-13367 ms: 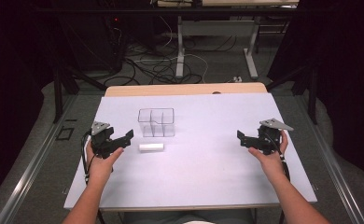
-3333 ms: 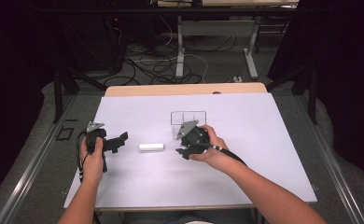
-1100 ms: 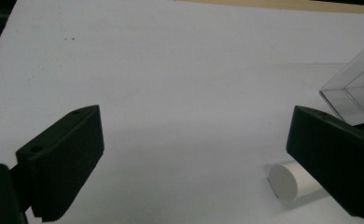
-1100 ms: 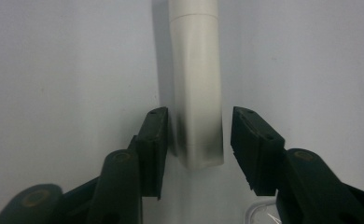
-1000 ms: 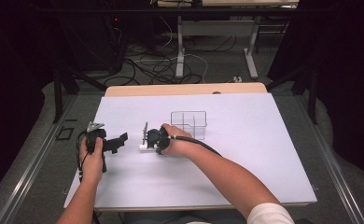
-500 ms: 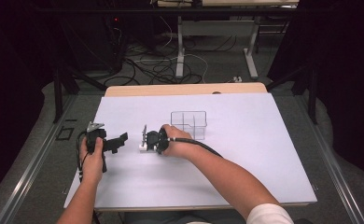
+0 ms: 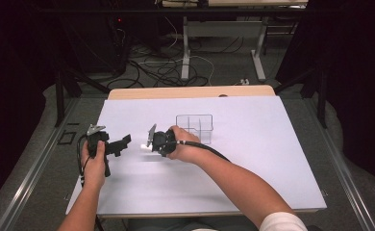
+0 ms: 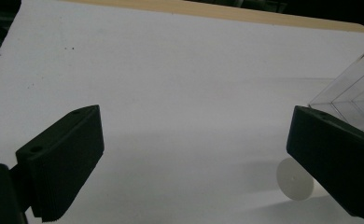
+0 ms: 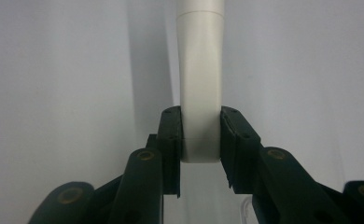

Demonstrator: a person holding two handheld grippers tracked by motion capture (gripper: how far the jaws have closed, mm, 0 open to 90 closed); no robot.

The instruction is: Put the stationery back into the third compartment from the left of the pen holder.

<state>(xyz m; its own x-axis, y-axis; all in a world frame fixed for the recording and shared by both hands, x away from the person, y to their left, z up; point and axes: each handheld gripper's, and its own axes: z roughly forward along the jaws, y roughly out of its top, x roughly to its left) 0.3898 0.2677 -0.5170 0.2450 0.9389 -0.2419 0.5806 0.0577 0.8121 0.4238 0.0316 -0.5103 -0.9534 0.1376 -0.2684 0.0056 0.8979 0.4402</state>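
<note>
The right gripper (image 7: 147, 144) is clamping its 2 jaws on the near end of a white cylinder (image 9: 200, 84), which is pointing away from it over the white table (image 7: 253, 168). In the high view that cylinder is showing as a bright spot at the gripper's tip, left of the clear compartment box (image 7: 195, 127) and near it. The left gripper (image 7: 120, 143) is hovering further left, its jaws standing wide with nothing between them, aimed toward the cylinder's round end (image 8: 293, 179).

Right claw (image 7: 149, 143) at white tube (image 7: 144, 146), clear box (image 7: 195, 126) beside
</note>
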